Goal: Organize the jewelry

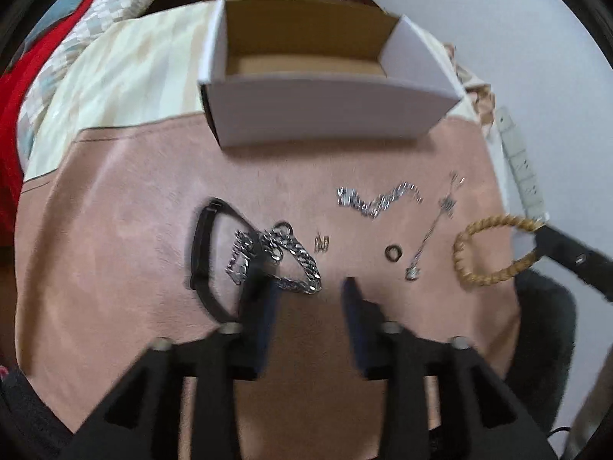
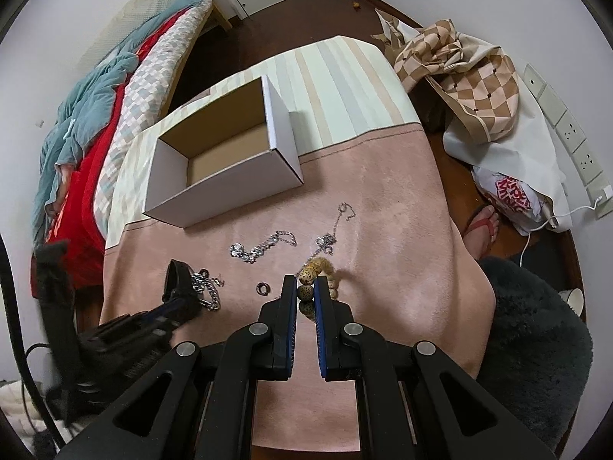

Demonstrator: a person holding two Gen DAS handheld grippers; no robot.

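A: How many boxes? One box, open at the top; and one bead bracelet.

B: Chains? One heavy chain; one thin sparkly chain; one long thin necklace.

A: One black strap; one small ring; one tiny clasp piece.

B: Claws: two; the left claw and the right claw.

An open box stands on the table at the far side. Nearer lie the jewelry pieces, left to right: a strap, a curb-link chain just beside it, a small clasp, a ring, a thin pendant chain, and a beaded bracelet. A bead chain lies between the ring and the box. A bed stands left of the table.
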